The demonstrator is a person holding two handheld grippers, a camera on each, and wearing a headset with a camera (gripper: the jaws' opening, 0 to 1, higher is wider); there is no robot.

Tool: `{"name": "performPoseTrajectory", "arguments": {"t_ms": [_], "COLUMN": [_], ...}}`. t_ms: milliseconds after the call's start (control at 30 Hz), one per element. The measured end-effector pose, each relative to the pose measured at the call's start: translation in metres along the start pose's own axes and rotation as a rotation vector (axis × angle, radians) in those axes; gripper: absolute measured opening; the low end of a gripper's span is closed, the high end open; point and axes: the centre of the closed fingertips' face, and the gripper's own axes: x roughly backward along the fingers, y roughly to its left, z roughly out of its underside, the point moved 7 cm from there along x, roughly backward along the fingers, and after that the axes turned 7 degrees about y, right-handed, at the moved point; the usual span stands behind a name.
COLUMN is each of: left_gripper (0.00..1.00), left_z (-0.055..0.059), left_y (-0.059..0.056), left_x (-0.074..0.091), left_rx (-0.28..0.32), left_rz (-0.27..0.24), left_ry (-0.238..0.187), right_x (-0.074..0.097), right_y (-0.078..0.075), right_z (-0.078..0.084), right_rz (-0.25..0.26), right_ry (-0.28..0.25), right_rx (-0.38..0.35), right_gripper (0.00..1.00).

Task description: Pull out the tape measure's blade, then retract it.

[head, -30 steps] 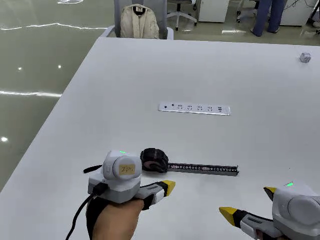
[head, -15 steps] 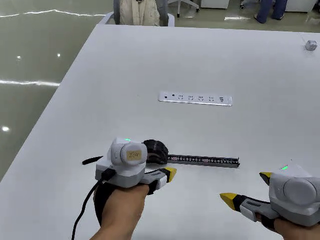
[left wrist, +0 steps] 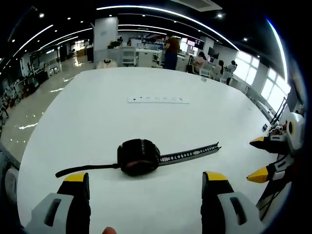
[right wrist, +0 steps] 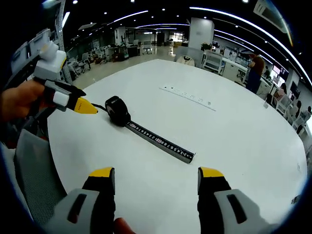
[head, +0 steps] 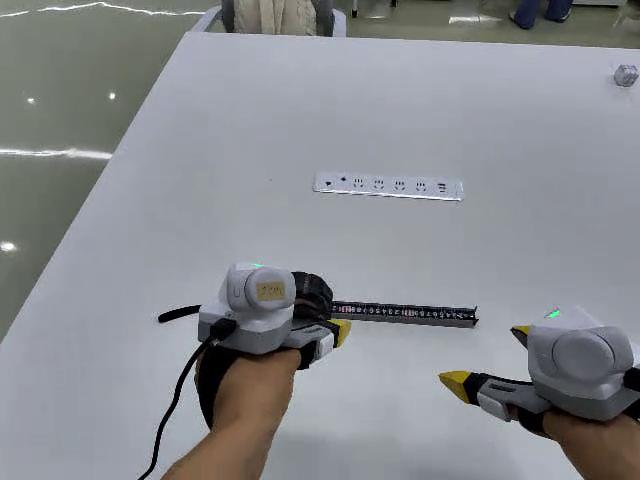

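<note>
Though the blade (head: 405, 313) lay pulled from the tape measure (left wrist: 139, 156) at lower centre, the left gripper (left wrist: 145, 177) and right gripper (right wrist: 156, 172) gaped empty, with retraction seemingly yet to do.

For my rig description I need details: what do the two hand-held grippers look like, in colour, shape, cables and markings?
Both the left gripper and the right gripper are rounded and white-grey, with a small green light on top and dark jaws with yellow tips. The left one bears a yellow label, unreadable, and a black cable trails from it. Forearms are bare.
</note>
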Motion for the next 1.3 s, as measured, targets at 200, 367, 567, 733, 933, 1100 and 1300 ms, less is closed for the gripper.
{"name": "performPoseTrajectory", "arguments": {"t_ms": [200, 367, 567, 733, 933, 1100, 1300], "left_gripper": [0.92, 0.89, 0.89, 0.88, 0.87, 0.85, 0.84], "left_z": [-0.001, -0.001, -0.006, -0.011, -0.014, -0.013, -0.014], "left_y": [0.000, -0.001, -0.001, 0.002, 0.009, 0.012, 0.011], "left_x": [-0.011, -0.014, -0.029, -0.037, -0.045, -0.052, -0.059], "left_rx": [0.003, 0.006, 0.033, 0.026, 0.027, 0.046, 0.050], "left_rz": [-0.001, 0.001, 0.003, -0.002, -0.020, -0.029, -0.026], "left_ry": [0.019, 0.023, 0.028, 0.034, 0.039, 0.050, 0.065], "right_x": [-0.007, -0.008, -0.022, -0.029, -0.039, -0.046, -0.056], "right_y": [-0.011, -0.012, -0.023, -0.027, -0.033, -0.035, -0.041], "right_z": [-0.002, -0.002, -0.008, -0.010, -0.009, -0.011, -0.013], "right_rz": [0.005, 0.006, -0.014, -0.025, -0.039, -0.059, -0.088], "right_ry": [0.014, 0.017, 0.035, 0.051, 0.073, 0.088, 0.106], "right_rx": [-0.005, 0.000, 0.063, 0.097, 0.144, 0.187, 0.281], "right_gripper": [0.69, 0.67, 0.66, 0.65, 0.64, 0.63, 0.62]}}
